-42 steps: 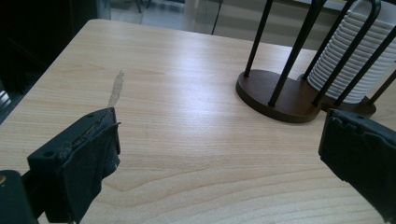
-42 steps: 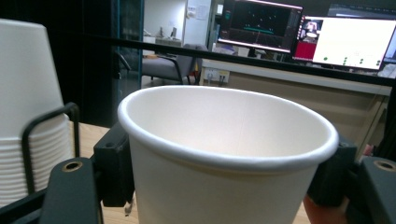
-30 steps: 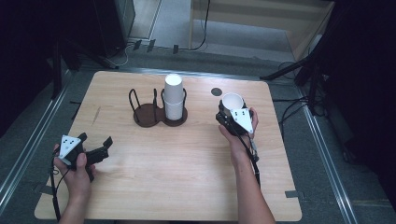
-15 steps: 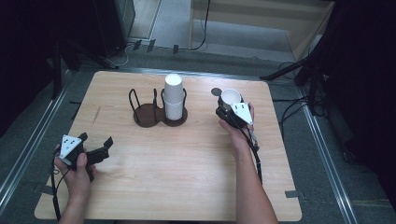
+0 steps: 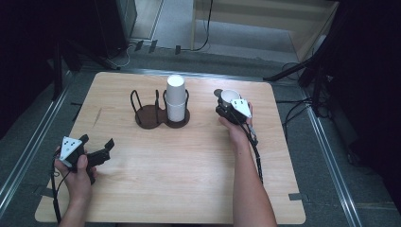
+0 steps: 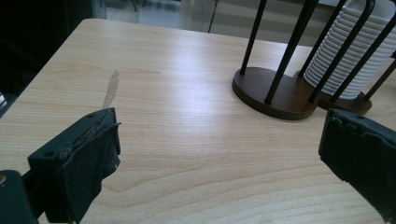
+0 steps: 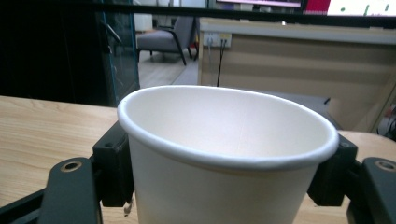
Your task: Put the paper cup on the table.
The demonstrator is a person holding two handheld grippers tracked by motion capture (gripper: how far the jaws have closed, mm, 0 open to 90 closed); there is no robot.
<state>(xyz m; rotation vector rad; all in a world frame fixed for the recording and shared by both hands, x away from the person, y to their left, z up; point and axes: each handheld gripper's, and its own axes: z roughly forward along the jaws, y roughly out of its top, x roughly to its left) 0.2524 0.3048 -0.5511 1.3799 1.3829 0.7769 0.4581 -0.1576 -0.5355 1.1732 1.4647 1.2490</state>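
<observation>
Carrying a white paper cup (image 5: 230, 97) upright, clamped in the right gripper (image 5: 226, 107) over the tabletop's (image 5: 189, 184) far right, left gripper (image 5: 101, 150) idle and spread apart; next, probably lowering it gently, then releasing.

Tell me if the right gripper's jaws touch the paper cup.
Touching. In the right gripper view the paper cup sits between the right gripper, both jaws pressed against its sides.

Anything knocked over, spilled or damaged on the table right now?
Nothing stands out. The cup stack stands upright in the holder, and the right gripper holds the paper cup upright, undented. Only a pale scuff marks the table.
</observation>
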